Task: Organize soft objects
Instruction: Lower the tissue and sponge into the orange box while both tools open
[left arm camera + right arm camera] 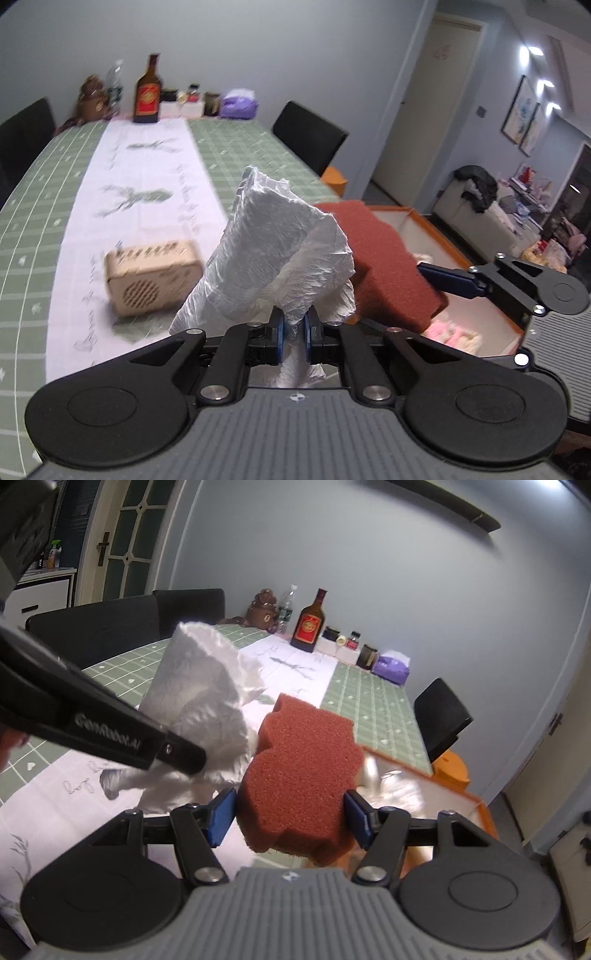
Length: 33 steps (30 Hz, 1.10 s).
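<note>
Left gripper [293,332]: pressed together on a crumpled white paper towel [273,251], centre frame. Right gripper [290,818]: pinching a red-brown sponge [301,771], centre frame. Orange-rimmed box [476,801]: lower right, behind the sponge.

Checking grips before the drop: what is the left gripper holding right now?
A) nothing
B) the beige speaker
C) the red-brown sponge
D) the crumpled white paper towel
D: the left gripper is shut on the white paper towel, while the right gripper clamps the red-brown sponge.

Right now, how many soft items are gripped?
2: white paper towel in the left gripper; red-brown sponge in the right gripper. Others may lie in the orange-rimmed box.
</note>
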{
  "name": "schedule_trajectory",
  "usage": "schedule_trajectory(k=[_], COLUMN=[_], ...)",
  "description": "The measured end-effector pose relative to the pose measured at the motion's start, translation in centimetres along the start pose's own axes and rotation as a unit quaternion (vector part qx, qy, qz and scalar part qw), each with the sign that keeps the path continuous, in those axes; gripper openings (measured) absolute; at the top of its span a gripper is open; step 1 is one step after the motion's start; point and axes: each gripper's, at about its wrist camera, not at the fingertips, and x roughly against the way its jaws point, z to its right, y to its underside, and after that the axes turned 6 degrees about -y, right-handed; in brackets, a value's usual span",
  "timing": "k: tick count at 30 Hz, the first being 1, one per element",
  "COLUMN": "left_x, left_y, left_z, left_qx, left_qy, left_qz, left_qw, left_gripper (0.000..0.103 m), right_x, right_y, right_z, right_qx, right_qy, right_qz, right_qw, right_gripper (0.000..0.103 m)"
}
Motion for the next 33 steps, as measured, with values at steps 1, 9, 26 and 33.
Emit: schedule_trajectory(k=[1,9,26,33], left_x=[0.0,-2.1,-15.7,-18.6], left_y=[-0.7,-4.6,-5.4,-3.8], left_z=[0.9,6.8,13.0,13.7], left_qx=[-0.009,-0.054,-0.114,-0.130], left_qy=[0.006,0.078,0.111,0.096], left_qz=[0.005,0.002,-0.194,-0.244], left_qw=[0.9999,0.9955,0.9681,0.9563], left_gripper=[0.011,0.011,0.011,0.011], right_x=[0.4,2.8,-1.0,-3.8], right_y=[-0.2,-0.1,5.7,7.8], right_z=[0.7,7.1,15.9,16.3], right_qx=[0.003,0.007,-0.064,-0.069], right_qy=[0.006,0.063,0.010,-0.018], right_qz=[0.001,-0.027,-0.145,-0.184], right_qw=[1.000,0.998,0.987,0.980], right_gripper=[0.063,0.063,0.063,0.063])
